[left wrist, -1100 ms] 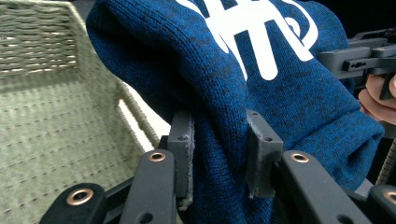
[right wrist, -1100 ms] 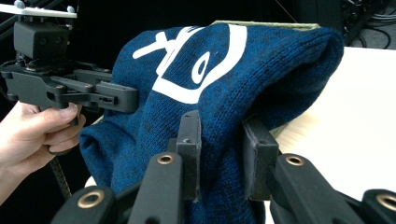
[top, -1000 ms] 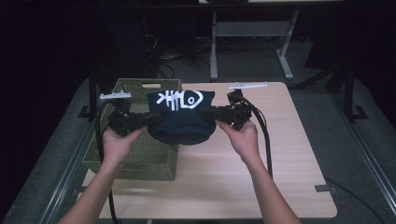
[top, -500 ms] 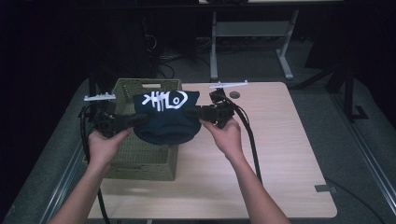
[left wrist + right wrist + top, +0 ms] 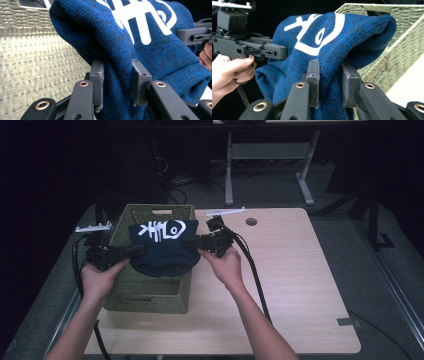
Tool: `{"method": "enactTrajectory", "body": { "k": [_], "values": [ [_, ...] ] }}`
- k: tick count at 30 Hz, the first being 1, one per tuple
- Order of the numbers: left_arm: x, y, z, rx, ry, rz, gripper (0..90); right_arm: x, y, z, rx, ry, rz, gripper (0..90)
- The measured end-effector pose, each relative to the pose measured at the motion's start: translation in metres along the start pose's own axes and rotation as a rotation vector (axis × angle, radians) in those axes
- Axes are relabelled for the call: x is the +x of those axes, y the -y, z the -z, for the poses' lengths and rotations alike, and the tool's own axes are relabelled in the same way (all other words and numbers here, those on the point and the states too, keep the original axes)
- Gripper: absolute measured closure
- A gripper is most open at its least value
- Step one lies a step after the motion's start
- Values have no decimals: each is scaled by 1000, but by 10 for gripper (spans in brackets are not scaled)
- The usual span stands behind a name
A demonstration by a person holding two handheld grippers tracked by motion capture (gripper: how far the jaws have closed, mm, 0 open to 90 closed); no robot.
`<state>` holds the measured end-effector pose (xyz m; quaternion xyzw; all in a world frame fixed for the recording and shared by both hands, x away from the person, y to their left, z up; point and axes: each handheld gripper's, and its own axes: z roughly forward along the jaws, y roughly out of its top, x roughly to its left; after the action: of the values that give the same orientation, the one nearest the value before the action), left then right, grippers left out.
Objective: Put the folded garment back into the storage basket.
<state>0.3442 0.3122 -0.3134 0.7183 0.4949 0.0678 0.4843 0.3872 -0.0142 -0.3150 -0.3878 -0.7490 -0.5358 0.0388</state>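
A dark blue knitted garment (image 5: 162, 247) with a white fish-skeleton print hangs folded between my two grippers, above the green woven basket (image 5: 150, 292). My left gripper (image 5: 134, 251) is shut on the garment's left edge, its jaws pinching a thick fold of knit (image 5: 117, 82). On the opposite edge my right gripper (image 5: 192, 241) is shut on the cloth (image 5: 329, 82). In the right gripper view the left gripper (image 5: 249, 47) shows beyond the garment, held by a hand. The basket's wall (image 5: 402, 50) stands just behind the cloth.
The basket sits on the left part of a light wooden table (image 5: 300, 285). Its woven inside (image 5: 37, 62) lies under the garment. Black cables (image 5: 252, 270) trail from both grippers. A round hole (image 5: 251, 221) marks the table's far edge. Metal frame legs (image 5: 270, 155) stand behind the table.
Both grippers have carried the garment to the left, from over the basket's right rim and table to above the basket's middle.
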Motion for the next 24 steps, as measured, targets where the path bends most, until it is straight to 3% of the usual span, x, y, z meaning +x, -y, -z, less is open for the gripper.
{"method": "enactTrajectory", "body": {
  "k": [13,24],
  "values": [
    [22,7,13,3,-33,25,670,7,0,-28,13,-14,9,716],
    [38,14,14,28,-66,41,670,12,4,-47,22,-14,2,713]
  ]
}}
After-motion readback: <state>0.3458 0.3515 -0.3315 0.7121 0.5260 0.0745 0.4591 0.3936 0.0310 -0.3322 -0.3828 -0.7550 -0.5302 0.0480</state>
